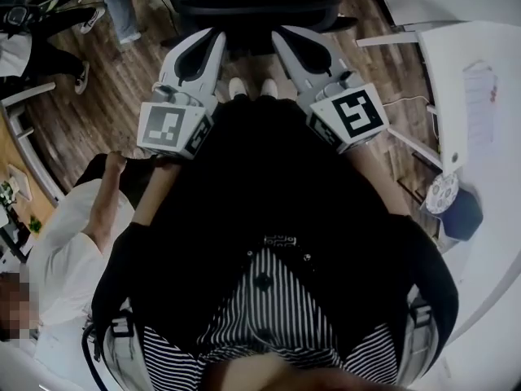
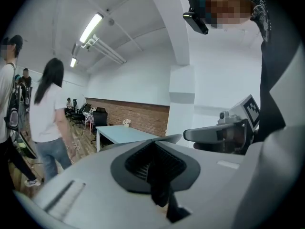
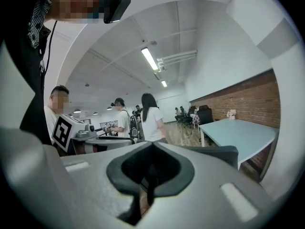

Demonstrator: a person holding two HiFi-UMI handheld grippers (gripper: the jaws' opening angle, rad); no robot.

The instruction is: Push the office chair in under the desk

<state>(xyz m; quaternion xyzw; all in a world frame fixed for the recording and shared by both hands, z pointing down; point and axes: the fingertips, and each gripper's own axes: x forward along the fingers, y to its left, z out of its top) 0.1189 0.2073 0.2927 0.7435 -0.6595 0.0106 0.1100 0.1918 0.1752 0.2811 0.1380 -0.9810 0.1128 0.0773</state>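
The black office chair stands on the wood floor straight ahead of the person, with the white table off to its right; the left gripper and right gripper point side by side at the chair's near edge, though I cannot tell whether they touch it; both sets of fingers are clenched on nothing.

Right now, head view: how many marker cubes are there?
2. The left cube sits on the left gripper, the right cube on the right gripper. Both are in plain sight, and none appears to be hidden.
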